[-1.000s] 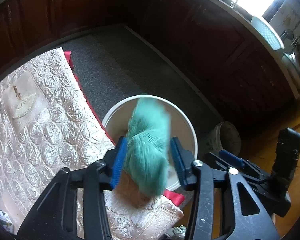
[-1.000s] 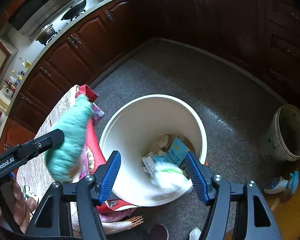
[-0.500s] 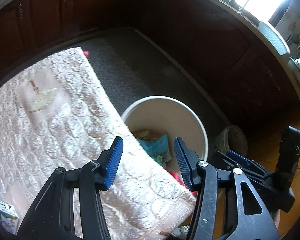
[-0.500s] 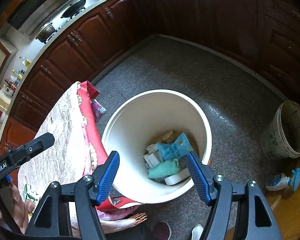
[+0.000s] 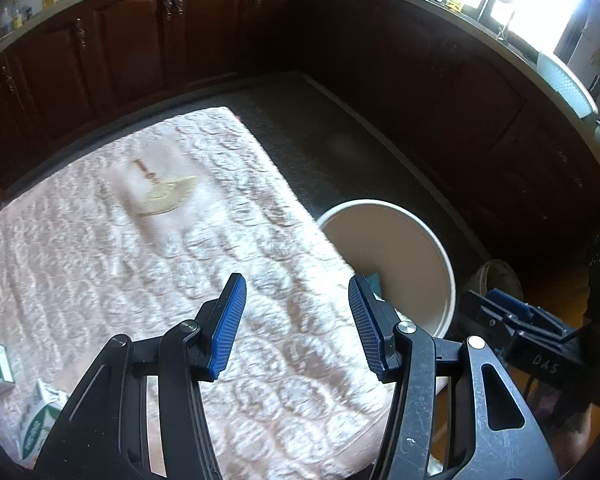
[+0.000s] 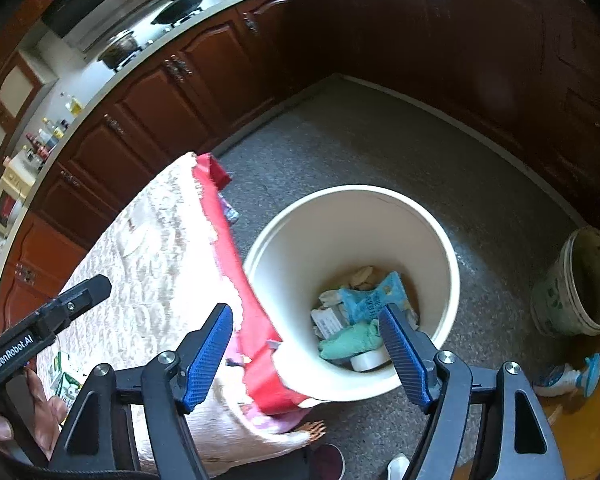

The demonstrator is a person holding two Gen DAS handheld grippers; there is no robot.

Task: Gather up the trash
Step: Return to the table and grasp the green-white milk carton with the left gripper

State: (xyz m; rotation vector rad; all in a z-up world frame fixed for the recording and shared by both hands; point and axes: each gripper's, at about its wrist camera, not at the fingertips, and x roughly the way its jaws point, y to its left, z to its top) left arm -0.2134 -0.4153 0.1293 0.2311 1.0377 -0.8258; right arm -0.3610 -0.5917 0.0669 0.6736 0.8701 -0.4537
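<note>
- The left hand-held gripper point(image 5: 294, 322) tilts steeply down over the surface point(image 5: 148, 264), which is covered by a pale quilted cloth. Its blue-padded jaws are parted and opening, with nothing between them.
- The right hand-held gripper point(image 6: 306, 354) also tilts steeply down, over the near rim of the white bucket point(image 6: 454, 280). Its jaws stand wide and are opening, and nothing is held in them.
- In the right wrist view the left tool's black body comes in from the lower left, with a hand point(image 6: 40, 416) wrapped around it.
- The trash lies at the bottom of the white bucket: a teal fuzzy cloth point(image 6: 350, 340), a blue wrapper point(image 6: 370, 298), crumpled paper point(image 6: 360, 276) and a white roll point(image 6: 370, 360) beside the cloth.
- The bucket stands on the grey floor, just beside the corner of the surface, where a red cloth edge point(image 6: 236, 264) hangs down and overlaps its rim.
- Small green-and-white cartons point(image 5: 40, 420) lie on the surface near the left tool's base.
- On the floor to the right of the white bucket stands a dirty old pail point(image 6: 580, 284), with a spray bottle point(image 6: 568, 374) lying near it.
- Dark wooden cabinets point(image 5: 140, 36) line the walls around the floor.
</note>
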